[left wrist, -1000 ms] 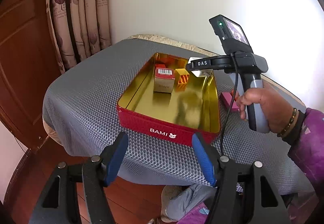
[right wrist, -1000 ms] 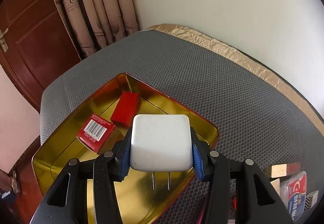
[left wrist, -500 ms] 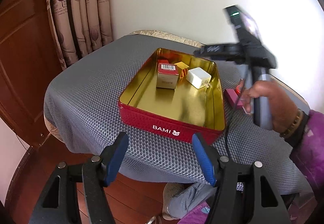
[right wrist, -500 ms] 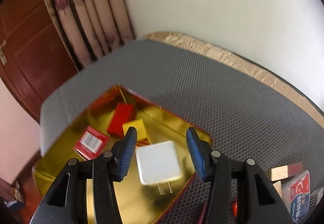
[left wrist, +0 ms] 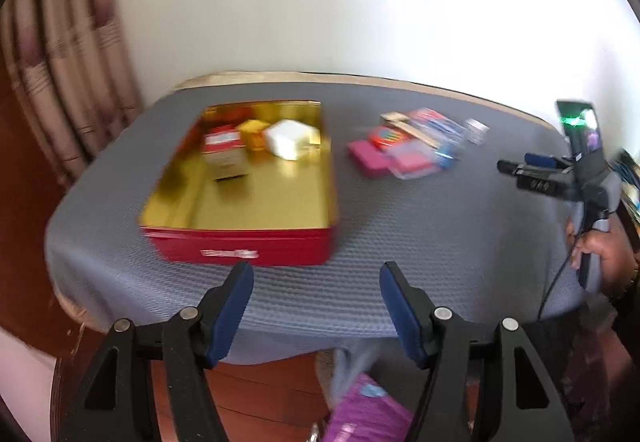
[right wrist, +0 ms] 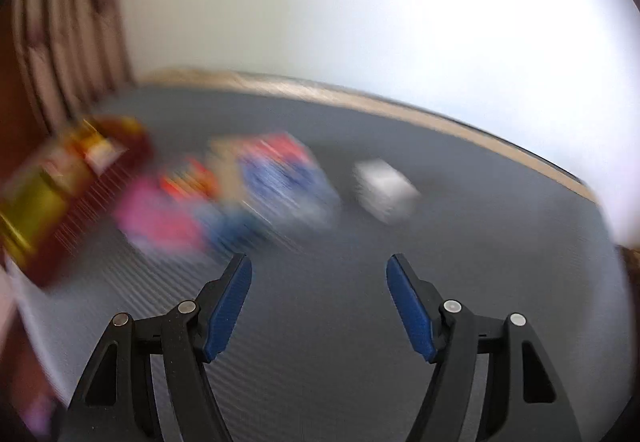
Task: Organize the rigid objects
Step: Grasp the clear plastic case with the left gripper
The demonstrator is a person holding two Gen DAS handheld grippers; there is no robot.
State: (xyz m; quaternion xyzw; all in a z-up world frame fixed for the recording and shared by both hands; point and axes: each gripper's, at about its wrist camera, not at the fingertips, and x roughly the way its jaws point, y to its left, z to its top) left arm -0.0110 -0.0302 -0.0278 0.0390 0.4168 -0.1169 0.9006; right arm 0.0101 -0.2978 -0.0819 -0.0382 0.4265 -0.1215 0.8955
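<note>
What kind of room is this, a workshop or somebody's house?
Most likely a room in a home. Patterned curtains hang in the corner beside dark wood panelling, the floor is wood, and the small table wears a grey mesh cover, with a red tin of household bits on it.

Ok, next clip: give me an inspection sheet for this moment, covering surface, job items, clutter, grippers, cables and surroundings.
Surface: grey mesh mat over the table, a tan edge at the back.
Job's things: red tin with a gold inside, holding a white charger, a yellow block and a red box; a pile of small packs on the mat to its right; a small clear pot beyond.
Clutter: nothing seen.
Grippers: left hand-held gripper open, empty; right hand-held gripper open, empty, its jaws have just been opening.
Cables: one black cable hanging from the right unit.
Surroundings: curtain, white wall, wood floor.
</note>
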